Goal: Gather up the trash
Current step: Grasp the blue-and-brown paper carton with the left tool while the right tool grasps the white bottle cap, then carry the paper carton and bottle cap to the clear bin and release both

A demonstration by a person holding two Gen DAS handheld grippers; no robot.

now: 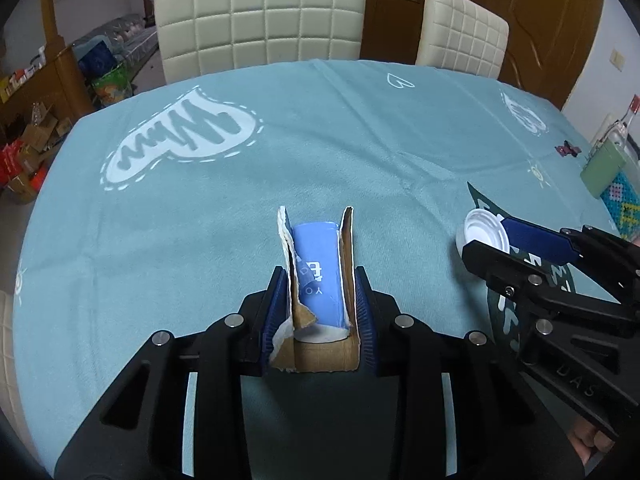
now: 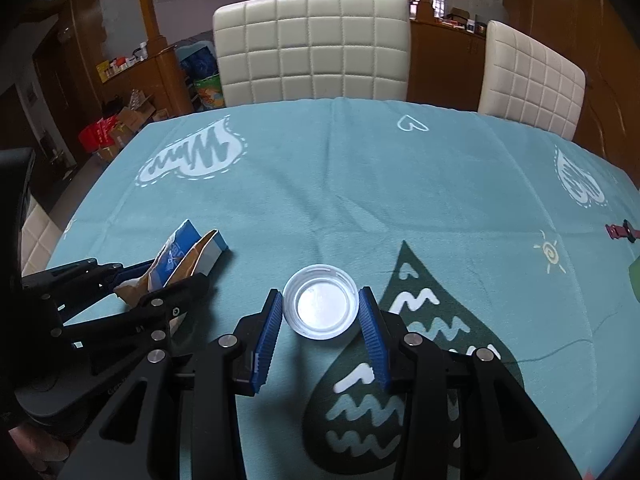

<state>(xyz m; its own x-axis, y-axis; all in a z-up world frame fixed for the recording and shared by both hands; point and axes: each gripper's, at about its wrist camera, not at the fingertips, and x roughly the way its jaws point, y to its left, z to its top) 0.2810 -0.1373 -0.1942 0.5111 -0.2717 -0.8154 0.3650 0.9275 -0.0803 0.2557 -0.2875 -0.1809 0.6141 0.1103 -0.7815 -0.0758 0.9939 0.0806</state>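
Left gripper (image 1: 320, 304) clamps torn carton (image 1: 318, 276); right gripper (image 2: 320, 320), beside it, clamps lid (image 2: 320, 307). Flimsy cardboard may buckle, slipping free.

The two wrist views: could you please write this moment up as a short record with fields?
surface: table with teal printed cloth
left gripper: jaws closed on the torn carton piece, blue outside, brown inside
right gripper: jaws closed on the white plastic lid, open side up
lid position: over the dark drop-shaped print
other items: small dark clip near the table's right edge
background: two cream quilted chairs
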